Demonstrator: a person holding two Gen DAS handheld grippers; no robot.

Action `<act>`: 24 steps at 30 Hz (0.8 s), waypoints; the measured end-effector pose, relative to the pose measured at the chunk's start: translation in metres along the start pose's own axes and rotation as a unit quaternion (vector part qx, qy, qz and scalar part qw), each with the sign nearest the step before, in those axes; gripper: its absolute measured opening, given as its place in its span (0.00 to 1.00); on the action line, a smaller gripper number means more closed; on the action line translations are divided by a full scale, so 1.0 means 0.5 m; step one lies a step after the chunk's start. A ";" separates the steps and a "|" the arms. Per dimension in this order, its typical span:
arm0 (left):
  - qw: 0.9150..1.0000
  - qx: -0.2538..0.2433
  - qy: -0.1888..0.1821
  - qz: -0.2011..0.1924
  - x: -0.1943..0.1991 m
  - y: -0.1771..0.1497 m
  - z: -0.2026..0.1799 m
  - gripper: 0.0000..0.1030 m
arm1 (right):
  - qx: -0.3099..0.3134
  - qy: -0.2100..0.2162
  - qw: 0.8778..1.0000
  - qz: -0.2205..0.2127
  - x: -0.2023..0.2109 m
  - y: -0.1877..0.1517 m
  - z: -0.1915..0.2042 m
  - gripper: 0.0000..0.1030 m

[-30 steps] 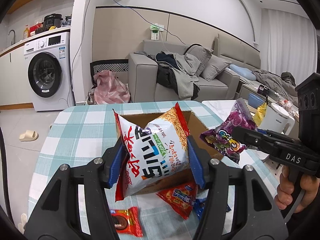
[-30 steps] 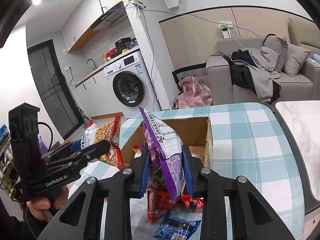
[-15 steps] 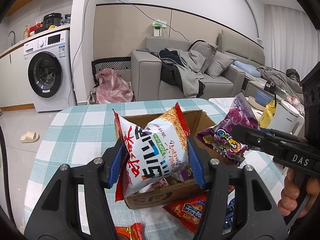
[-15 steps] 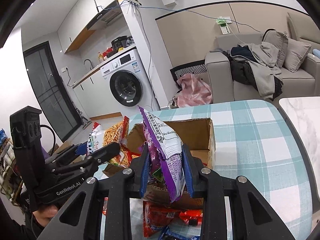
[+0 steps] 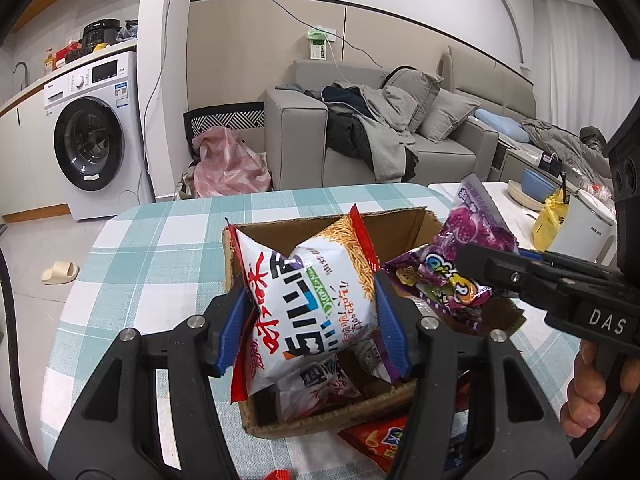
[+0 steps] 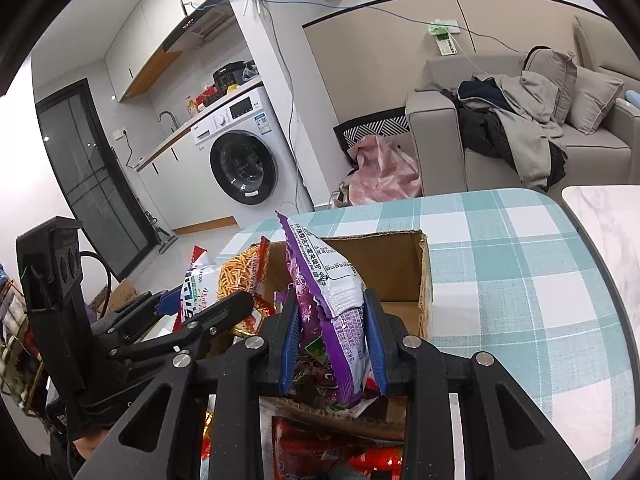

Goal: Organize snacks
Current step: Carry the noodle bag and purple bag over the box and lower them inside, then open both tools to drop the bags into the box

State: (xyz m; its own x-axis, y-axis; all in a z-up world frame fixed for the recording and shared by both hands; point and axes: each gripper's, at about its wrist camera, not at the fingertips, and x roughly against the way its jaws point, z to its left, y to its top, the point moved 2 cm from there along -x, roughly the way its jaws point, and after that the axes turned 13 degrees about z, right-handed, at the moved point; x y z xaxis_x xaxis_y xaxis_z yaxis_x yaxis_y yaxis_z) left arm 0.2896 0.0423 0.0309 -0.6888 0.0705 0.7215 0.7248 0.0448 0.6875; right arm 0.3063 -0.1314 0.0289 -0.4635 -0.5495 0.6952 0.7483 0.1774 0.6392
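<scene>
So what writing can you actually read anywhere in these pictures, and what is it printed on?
"DAS": white letters on the right gripper body, seen from the left wrist camera.
White and red snack bag, held in the left gripper: large Chinese characters, not legible to me.
Purple snack bag: small Chinese print, too fine to read.
Washing machine labels: too small.
White kettle logo: blurred.

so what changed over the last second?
Both grippers carried their bags forward from short of the cardboard box to over its opening. Nothing was released: the left gripper still clamps the white noodle-snack bag, the right gripper the purple bag.
</scene>
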 end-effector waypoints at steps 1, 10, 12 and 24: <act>1.000 0.000 0.000 0.001 -0.007 0.001 0.000 0.54 | 0.000 0.000 1.000 0.002 -0.005 0.001 0.000 0.29; 1.000 -0.006 0.005 0.013 -0.053 0.003 0.005 0.54 | -0.003 -0.017 1.000 0.011 -0.044 0.007 -0.008 0.29; 1.000 -0.005 0.006 0.013 -0.058 0.003 0.005 0.54 | -0.004 -0.021 1.000 0.012 -0.050 0.009 -0.010 0.29; 0.999 0.000 0.005 0.033 -0.090 0.008 0.012 0.55 | -0.007 -0.023 0.999 0.026 -0.066 0.016 -0.016 0.30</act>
State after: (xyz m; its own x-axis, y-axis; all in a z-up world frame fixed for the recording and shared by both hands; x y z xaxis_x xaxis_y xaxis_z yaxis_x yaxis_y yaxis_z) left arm 0.3234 0.0453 0.0007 -0.6396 0.0627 0.7661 0.7686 0.0400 0.6385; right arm 0.3315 -0.1183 0.0084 -0.4446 -0.5015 0.7422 0.7786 0.1932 0.5970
